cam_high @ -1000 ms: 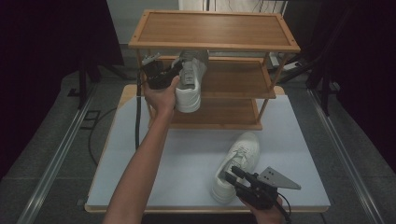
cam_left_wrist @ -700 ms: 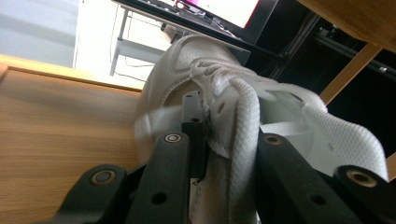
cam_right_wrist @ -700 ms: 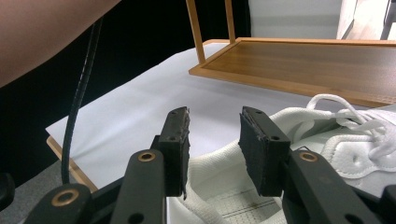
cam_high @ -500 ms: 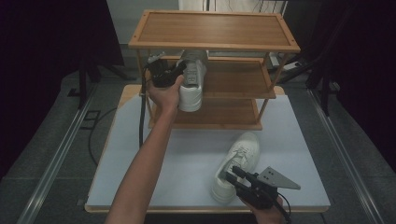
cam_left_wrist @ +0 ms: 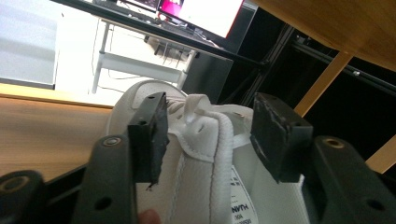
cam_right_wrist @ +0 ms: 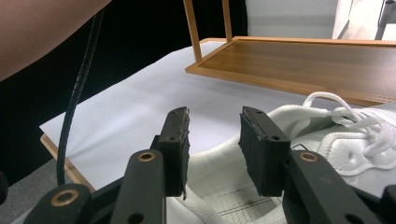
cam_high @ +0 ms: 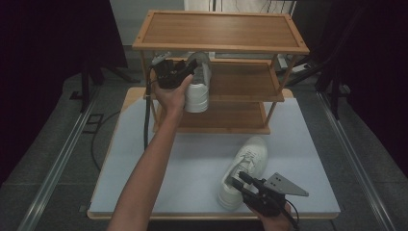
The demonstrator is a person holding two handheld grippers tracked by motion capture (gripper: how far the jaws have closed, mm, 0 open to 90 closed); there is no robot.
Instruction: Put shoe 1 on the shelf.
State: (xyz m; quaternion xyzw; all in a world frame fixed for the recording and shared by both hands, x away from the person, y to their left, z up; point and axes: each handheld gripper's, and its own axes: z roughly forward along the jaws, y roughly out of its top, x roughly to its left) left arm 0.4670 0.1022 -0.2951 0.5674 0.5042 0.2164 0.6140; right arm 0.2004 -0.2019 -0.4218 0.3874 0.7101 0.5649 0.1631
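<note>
A white sneaker (cam_high: 197, 89) stands on the middle shelf (cam_high: 240, 79) of a wooden rack, toe pointing inward. My left gripper (cam_high: 175, 72) is at its heel end. In the left gripper view its jaws have just been opening; the left gripper (cam_left_wrist: 212, 135) is open, straddling the sneaker's (cam_left_wrist: 201, 186) tongue and laces without pressing on them. A second white sneaker (cam_high: 243, 171) lies on the white table top. My right gripper (cam_high: 245, 185) hovers at its heel. In the right gripper view the right gripper (cam_right_wrist: 217, 149) is open above that sneaker's (cam_right_wrist: 327, 135) collar.
The rack has a top shelf (cam_high: 221, 31) and a bottom shelf (cam_high: 226, 118) with nothing on them. The white table top (cam_high: 159, 163) lies in front of it. A black cable (cam_high: 146, 120) hangs from the left gripper beside the rack's left post.
Hardly anything differs in the high view: the left hand stays at the sneaker on the middle shelf, and the right gripper has kept still by the other sneaker.
</note>
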